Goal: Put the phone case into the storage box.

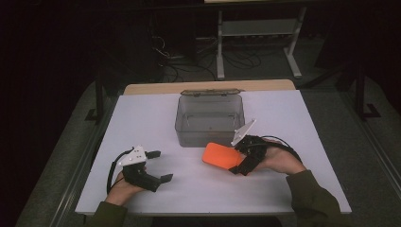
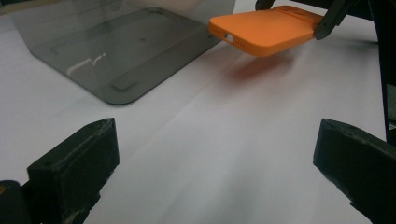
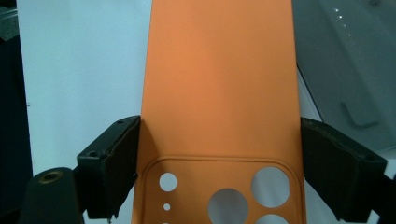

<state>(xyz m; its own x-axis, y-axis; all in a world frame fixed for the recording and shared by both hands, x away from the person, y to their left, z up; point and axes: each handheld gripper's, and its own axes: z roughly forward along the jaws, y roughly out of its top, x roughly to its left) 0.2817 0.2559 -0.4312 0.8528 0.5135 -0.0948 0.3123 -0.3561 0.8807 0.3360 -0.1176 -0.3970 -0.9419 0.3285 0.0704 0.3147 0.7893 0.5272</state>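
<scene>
A: The right hand-held gripper (image 1: 240, 163) is clamped on the orange phone case (image 1: 220, 155), its jaws pressing the two long edges at the camera-cutout end.

B: And which way does the case run from it?

A: Straight out along the jaws. In the high view its long axis points left and slightly away from the person, and the free end hangs above the worktop (image 1: 142, 118), just in front of the near wall of the clear box (image 1: 209, 119).

B: So the box lies beyond the case's far end?

A: Beyond and a little to the right of the tip. The lid stands open at the back, and nothing seems to lie inside.

B: The left hand-held gripper (image 1: 161, 166)?

A: Its jaws stand wide apart with nothing between them, well left of the case. The right one is far nearer the box.

B: Any writing?

A: No brand, label or lettering can be read on the case or the box.
</scene>
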